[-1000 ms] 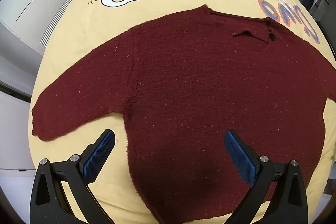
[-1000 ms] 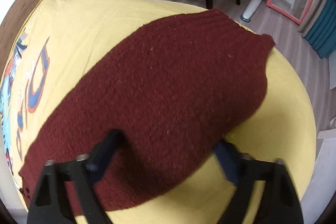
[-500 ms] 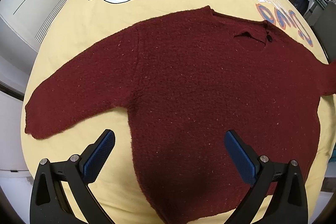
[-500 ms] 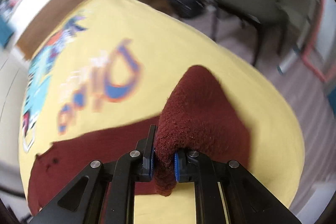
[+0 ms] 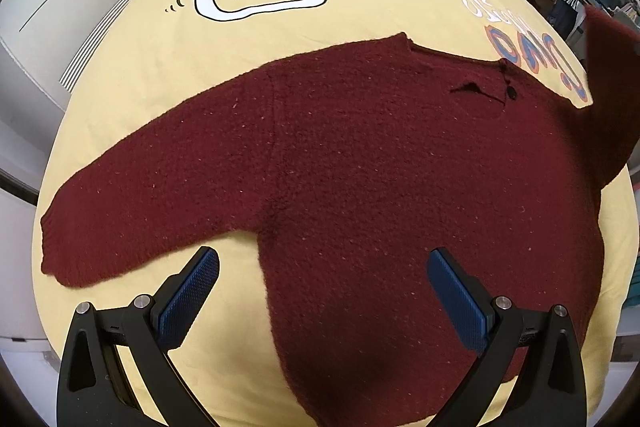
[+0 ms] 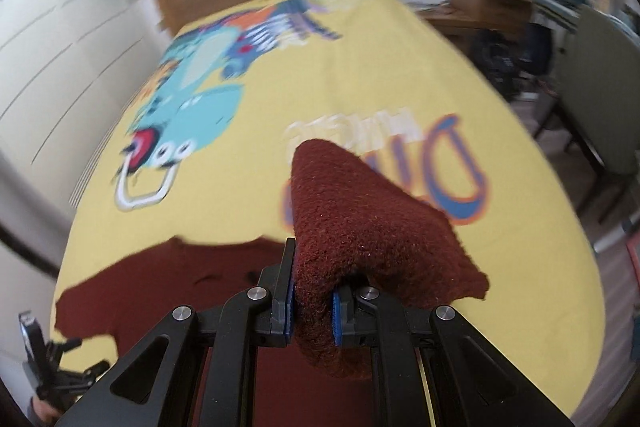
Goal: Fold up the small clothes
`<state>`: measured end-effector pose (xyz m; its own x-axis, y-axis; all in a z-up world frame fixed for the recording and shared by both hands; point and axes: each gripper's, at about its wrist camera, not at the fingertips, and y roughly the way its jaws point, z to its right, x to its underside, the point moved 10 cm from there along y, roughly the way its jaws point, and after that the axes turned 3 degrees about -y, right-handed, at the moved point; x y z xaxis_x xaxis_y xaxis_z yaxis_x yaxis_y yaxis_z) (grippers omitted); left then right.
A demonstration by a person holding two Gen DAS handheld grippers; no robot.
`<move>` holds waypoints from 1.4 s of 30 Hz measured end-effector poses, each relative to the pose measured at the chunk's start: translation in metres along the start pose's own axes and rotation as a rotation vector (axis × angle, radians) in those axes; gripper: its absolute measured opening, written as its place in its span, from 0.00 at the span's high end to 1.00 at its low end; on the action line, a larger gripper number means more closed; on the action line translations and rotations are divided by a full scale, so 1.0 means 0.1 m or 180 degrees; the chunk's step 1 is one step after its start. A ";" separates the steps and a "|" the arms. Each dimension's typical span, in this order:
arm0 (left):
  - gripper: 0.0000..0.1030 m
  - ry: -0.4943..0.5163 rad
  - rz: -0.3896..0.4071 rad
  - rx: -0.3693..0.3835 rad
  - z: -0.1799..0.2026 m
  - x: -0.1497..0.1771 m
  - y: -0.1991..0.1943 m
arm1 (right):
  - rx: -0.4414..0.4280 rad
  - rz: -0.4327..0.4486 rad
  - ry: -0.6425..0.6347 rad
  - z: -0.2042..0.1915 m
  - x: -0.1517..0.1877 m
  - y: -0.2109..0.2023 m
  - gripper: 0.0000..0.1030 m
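Right tongs (image 6: 313, 301) clamp the maroon sweater (image 5: 380, 187) sleeve; left tongs (image 5: 322, 291) gape above its hem.

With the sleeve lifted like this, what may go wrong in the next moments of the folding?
1. The right gripper pinches only a bunched edge of the sleeve; the thick knit may slip out during the carry.
2. The left gripper hangs open above the sweater and pins nothing, so the body may drag across the yellow bedspread.
3. The heavy cuff droops and may land creased.
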<state>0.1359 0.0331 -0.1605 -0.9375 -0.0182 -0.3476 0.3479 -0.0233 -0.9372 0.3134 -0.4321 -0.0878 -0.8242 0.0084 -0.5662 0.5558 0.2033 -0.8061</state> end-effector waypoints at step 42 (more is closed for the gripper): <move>0.01 0.0904 0.0015 0.0312 1.24 -0.16 0.04 | 0.0246 -0.1242 0.0000 0.17 2.39 0.84 0.19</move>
<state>0.1532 -0.0905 -0.1556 -0.8960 0.2614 -0.3589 0.3386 -0.1207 -0.9332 0.1652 -0.4295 -0.2933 -0.9751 -0.0549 -0.2149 0.2075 0.1170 -0.9712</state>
